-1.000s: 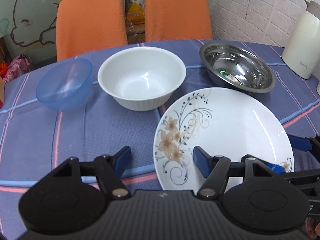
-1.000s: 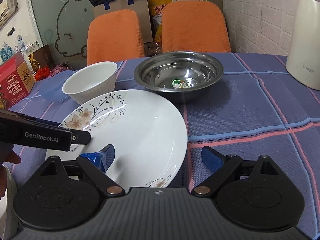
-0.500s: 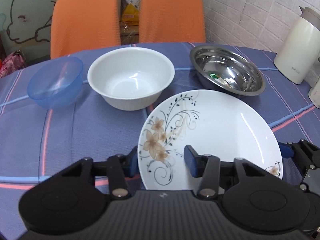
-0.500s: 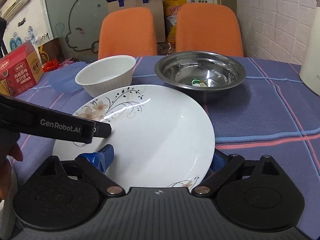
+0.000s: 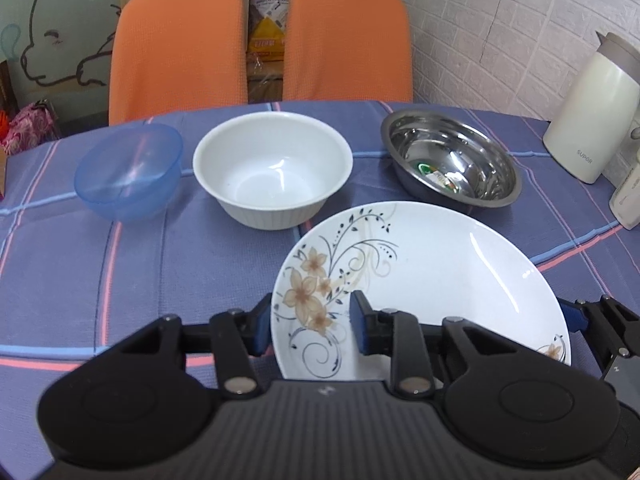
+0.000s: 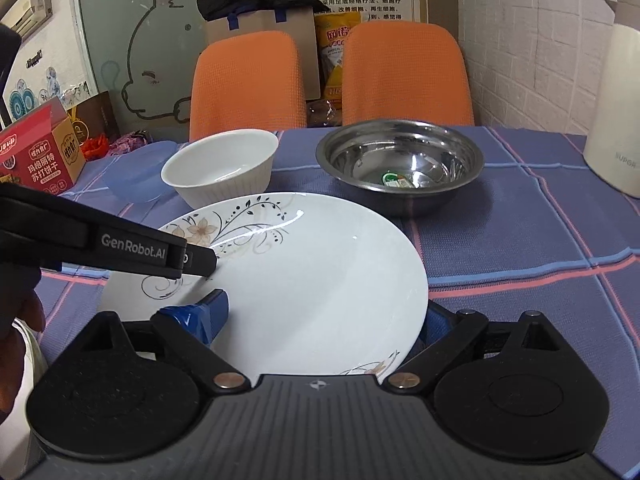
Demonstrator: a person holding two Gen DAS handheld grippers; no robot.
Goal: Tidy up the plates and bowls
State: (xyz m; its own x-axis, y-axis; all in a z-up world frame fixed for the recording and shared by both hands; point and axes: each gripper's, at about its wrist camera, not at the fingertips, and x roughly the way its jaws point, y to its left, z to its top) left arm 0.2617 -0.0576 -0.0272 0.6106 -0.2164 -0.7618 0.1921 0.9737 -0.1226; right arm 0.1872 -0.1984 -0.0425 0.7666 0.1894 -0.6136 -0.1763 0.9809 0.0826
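Note:
A white flowered plate (image 5: 432, 280) is lifted off the table, held at both sides. My left gripper (image 5: 310, 330) straddles its left rim, one finger under and one over, closing on it. My right gripper (image 6: 320, 320) straddles its right rim the same way. The plate also shows in the right wrist view (image 6: 312, 280). Behind it stand a white bowl (image 5: 272, 172), a blue plastic bowl (image 5: 128, 176) and a steel bowl (image 5: 452, 168). The left gripper's body (image 6: 120, 244) crosses the plate in the right wrist view.
A white thermos jug (image 5: 592, 108) stands at the right edge of the table, with a small bottle (image 5: 628, 196) near it. Two orange chairs (image 5: 264, 44) stand behind the table. A red box (image 6: 36, 152) sits at the far left.
Both grippers have narrowed around the plate's rims, and the plate has risen off the cloth and come toward me. The bowls have not moved.

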